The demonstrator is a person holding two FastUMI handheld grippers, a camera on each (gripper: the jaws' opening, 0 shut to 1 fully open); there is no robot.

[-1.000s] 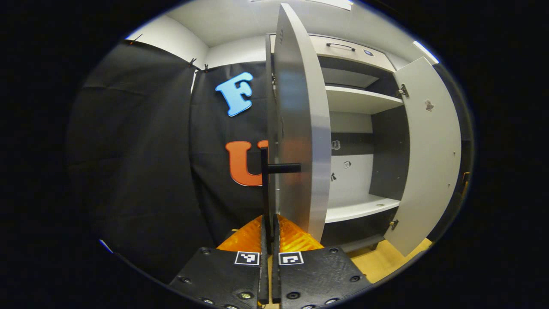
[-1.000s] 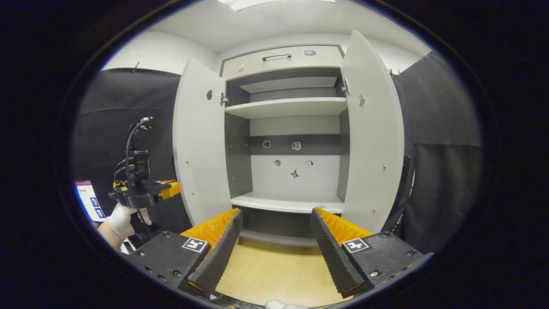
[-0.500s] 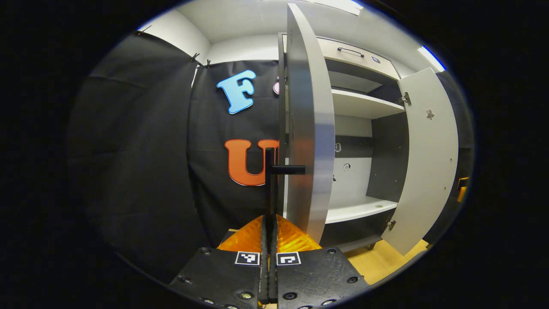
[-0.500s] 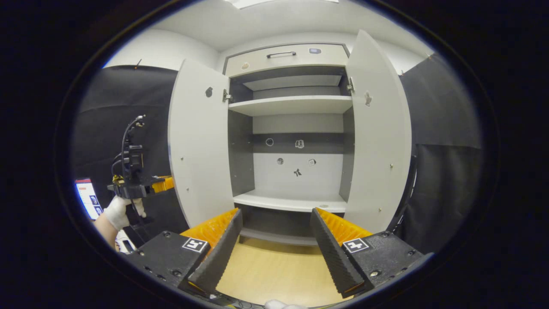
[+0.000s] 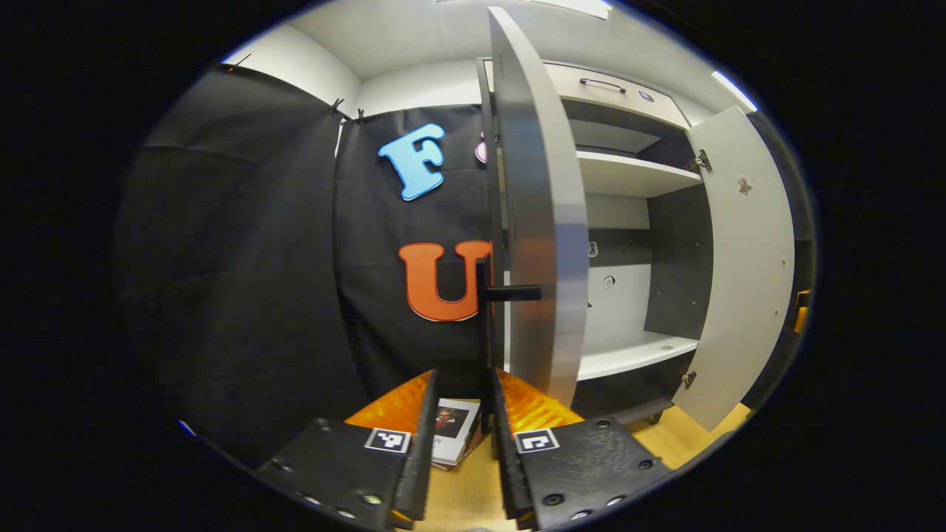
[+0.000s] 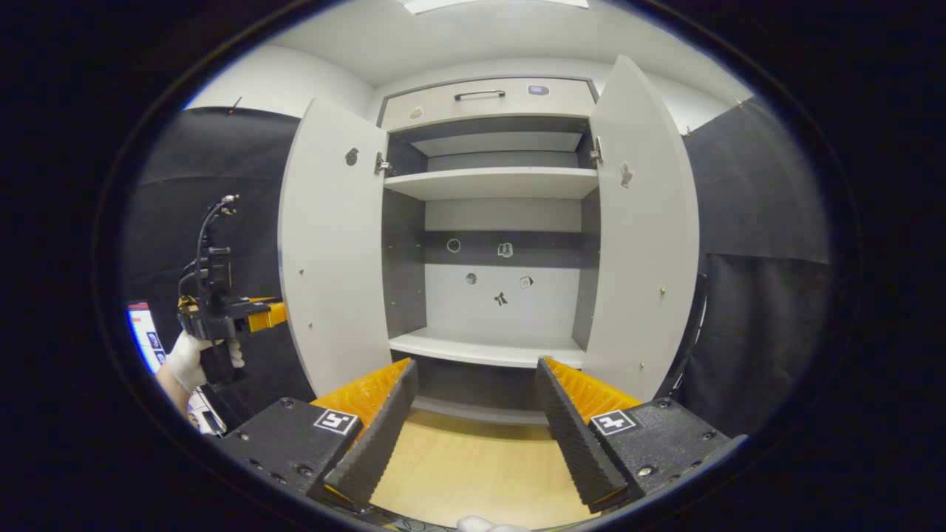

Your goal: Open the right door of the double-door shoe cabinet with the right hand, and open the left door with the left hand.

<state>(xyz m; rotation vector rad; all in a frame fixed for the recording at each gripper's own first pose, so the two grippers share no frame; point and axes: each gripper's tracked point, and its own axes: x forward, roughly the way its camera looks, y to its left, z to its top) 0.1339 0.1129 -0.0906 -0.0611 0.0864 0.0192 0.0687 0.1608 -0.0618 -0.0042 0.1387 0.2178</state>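
A: Left gripper (image 5: 462, 432), against half a second ago?

B: Its fingers now stand apart with a gap between them; before, they were pressed together on the lower end of the black bar handle (image 5: 485, 325) of the tall pale-grey left door (image 5: 536, 214). The handle now rises at 12 o'clock from the gap, just inside the right-hand finger; I cannot tell whether it touches. A stack of printed booklets (image 5: 452, 436) on the light wooden floor (image 5: 473, 495) shows through the gap, where nothing showed earlier.

A: Doors?

B: Both stand swung out. In the left gripper view the left door is edge-on at 12 o'clock and the pale-grey right door (image 5: 743, 273) stands at 3 o'clock. In the right gripper view the left door (image 6: 332, 251) has widened a little further toward 9 o'clock. The shelves of the grey double-door shoe cabinet (image 6: 491, 185) are bare.

A: Right gripper (image 6: 477, 421)?

B: Fingers wide apart, holding nothing, same as before, facing the cabinet interior at 12 o'clock above the floor (image 6: 473, 473). At 9 o'clock the white-gloved hand (image 6: 188, 358) carries the left gripper (image 6: 266, 314) beside the left door, slightly lower and farther left than earlier.
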